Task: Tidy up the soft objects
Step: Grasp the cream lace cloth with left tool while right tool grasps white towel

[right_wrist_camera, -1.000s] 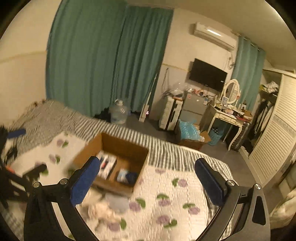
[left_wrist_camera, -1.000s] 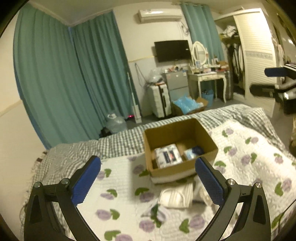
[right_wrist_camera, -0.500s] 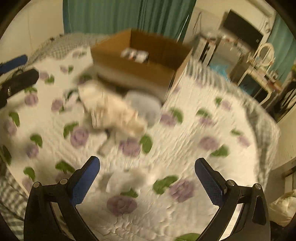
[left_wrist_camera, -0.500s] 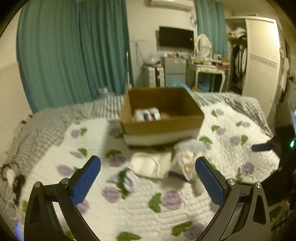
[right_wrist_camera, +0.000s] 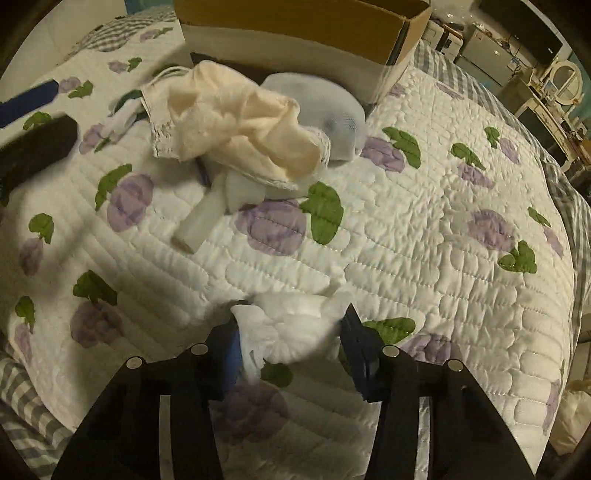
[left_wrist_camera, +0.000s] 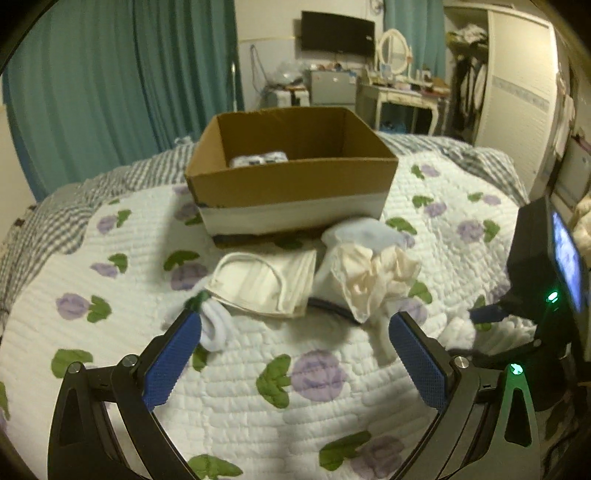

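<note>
Right wrist view: right gripper (right_wrist_camera: 290, 341) down low on the flowered quilt (right_wrist_camera: 424, 229), jaws pulled in close on a crumpled white soft thing (right_wrist_camera: 295, 328), maybe tissue or thin cloth, bunched between the blue pads (right_wrist_camera: 231, 350) and bulging out the front. Further ahead, a heap of soft stuff right in front of the cardboard box (right_wrist_camera: 295, 29): cream crumpled cloth (right_wrist_camera: 243, 122) draped over a pale blue-white bundle (right_wrist_camera: 317, 103), plus a white tube-looking piece (right_wrist_camera: 199, 221) poking out underneath toward the camera. Can't tell what that piece really is. Left wrist view: left gripper (left_wrist_camera: 295, 363) hovering above the quilt (left_wrist_camera: 229, 391), jaws spread wide, nothing between them. Same heap from the other side, cream cloth (left_wrist_camera: 373, 280) next to a flat folded white piece with a looped strap (left_wrist_camera: 262, 280), and a small white sock-like roll (left_wrist_camera: 214, 328) just beside the left pad (left_wrist_camera: 171, 363). Box (left_wrist_camera: 291, 184) sits upright past the pile, open top, with a printed packet (left_wrist_camera: 258, 160) visible inside, which the right view doesn't get at all. Also shows the right gripper's body (left_wrist_camera: 543, 280) off at the right edge with green lights on, and a bit of white stuff at its tip. Teal curtains (left_wrist_camera: 110, 81) and a dressing table (left_wrist_camera: 402, 92) in the background.
</note>
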`<state>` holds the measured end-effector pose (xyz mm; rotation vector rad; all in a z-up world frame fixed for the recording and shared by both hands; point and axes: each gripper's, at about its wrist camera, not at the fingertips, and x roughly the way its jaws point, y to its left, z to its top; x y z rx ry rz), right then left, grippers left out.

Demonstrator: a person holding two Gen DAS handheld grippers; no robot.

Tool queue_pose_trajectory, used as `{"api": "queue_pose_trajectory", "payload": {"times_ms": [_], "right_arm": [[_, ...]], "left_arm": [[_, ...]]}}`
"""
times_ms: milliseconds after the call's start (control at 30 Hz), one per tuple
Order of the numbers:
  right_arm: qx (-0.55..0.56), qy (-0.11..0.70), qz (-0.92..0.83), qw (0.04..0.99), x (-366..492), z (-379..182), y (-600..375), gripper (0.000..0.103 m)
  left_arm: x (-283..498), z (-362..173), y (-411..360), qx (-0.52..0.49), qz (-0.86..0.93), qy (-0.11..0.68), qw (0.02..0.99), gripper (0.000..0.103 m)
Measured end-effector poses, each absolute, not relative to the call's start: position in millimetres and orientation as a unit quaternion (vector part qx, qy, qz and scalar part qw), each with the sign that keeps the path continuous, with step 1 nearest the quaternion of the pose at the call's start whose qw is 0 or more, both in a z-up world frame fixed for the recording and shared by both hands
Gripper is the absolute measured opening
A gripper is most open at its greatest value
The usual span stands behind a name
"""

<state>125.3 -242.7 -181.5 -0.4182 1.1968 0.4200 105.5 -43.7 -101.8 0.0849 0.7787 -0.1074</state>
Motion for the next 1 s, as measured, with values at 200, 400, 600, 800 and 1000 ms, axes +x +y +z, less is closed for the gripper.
{"api": "queue_pose_trajectory", "payload": {"times_ms": [200,400,600,800,1000], "right_arm": [[-0.172,0.498,0.211,0.824,122,-141,-252,0.042],[-0.173,0.463,0.202,0.846,140,-112,-260,0.043],[-0.173,0.45,0.2,0.853,162,-109,-263,0.043],[-0.164,0.45,0.202,0.854,175,-111,-267,0.043],[-0.165,0.441,0.195,0.86,173,-100,-269,0.043]], "left_arm": [[113,-105,-55,0.05,-0.067,0.384,0.92,0.102],[134,-112,-69,0.053,-0.079,0.387,0.917,0.101],[160,-131,-82,0.047,-0.096,0.413,0.904,0.079],[174,-140,-86,0.049,-0.127,0.433,0.891,0.031],[165,-125,-76,0.046,-0.14,0.424,0.894,0.021]]}}
